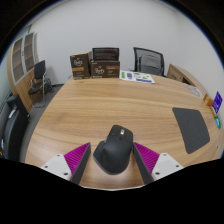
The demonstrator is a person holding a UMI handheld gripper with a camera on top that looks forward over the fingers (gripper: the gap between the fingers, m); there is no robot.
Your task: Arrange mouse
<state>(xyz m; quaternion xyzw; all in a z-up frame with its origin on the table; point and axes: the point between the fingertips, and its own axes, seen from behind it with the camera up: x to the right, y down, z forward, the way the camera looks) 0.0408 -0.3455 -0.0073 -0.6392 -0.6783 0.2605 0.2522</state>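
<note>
A black computer mouse (pixel 112 150) sits between the fingers of my gripper (pixel 112 158), just above the wooden table (pixel 110 105). The purple pads (pixel 78 157) touch its left and right sides, so the gripper is shut on the mouse. Its rear end is hidden below the fingers, and I cannot tell whether its underside rests on the table. A dark mouse mat (pixel 190 128) lies flat on the table to the right, well apart from the mouse.
Brown cardboard boxes (pixel 92 65) stand at the table's far edge, with papers (pixel 138 76) beside them and another box (pixel 180 72) at the far right. Office chairs (pixel 148 60) stand around the table. A purple item (pixel 217 100) sits at the right edge.
</note>
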